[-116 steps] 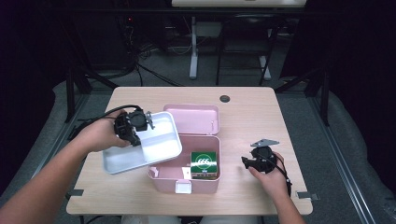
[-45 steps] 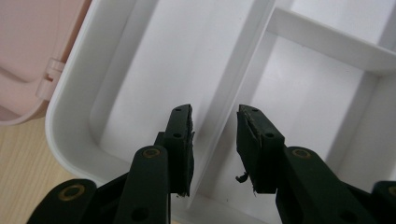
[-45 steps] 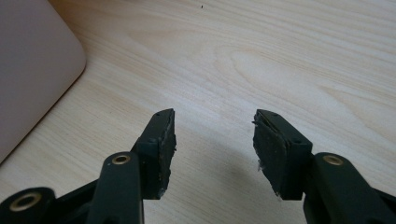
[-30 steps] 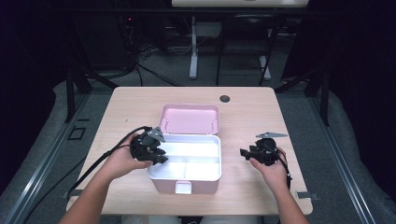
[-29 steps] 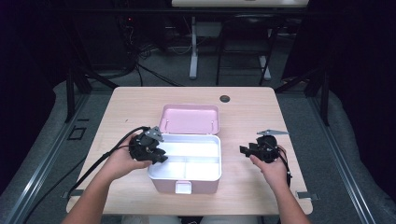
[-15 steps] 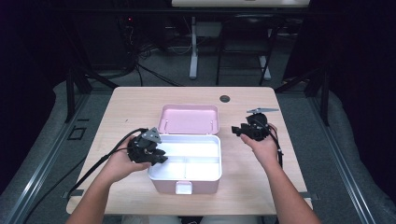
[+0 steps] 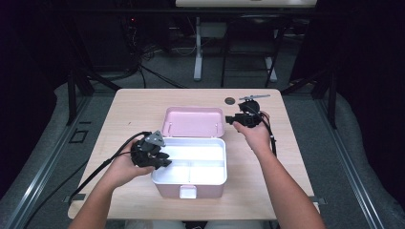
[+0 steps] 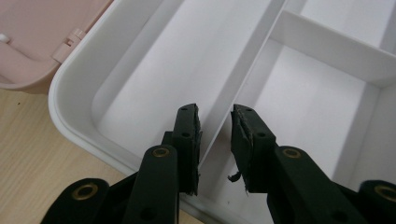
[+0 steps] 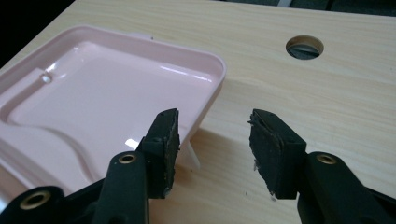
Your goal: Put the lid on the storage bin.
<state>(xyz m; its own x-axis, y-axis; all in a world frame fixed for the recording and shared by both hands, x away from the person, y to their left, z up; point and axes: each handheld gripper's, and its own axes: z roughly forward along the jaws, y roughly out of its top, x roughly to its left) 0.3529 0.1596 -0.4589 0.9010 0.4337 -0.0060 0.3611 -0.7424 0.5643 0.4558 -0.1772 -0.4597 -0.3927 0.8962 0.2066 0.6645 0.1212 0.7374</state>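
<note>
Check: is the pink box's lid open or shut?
Open. The lid lies flat on the table behind the box, inside facing up; tray exposed.

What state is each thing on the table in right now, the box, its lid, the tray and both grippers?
pink box: open.
pink lid: folded back flat on the table.
white tray: seated in the box, compartments empty.
left gripper: jaws astride a tray divider, contact unclear.
right gripper: open, at the lid's corner.

We see a pale wooden surface (image 7: 133,109). A pink box (image 7: 188,188) with its white tray (image 7: 191,164) sits near six o'clock, its open lid (image 7: 193,121) lying flat at centre; a round hole (image 7: 230,100) lies toward one o'clock.
</note>
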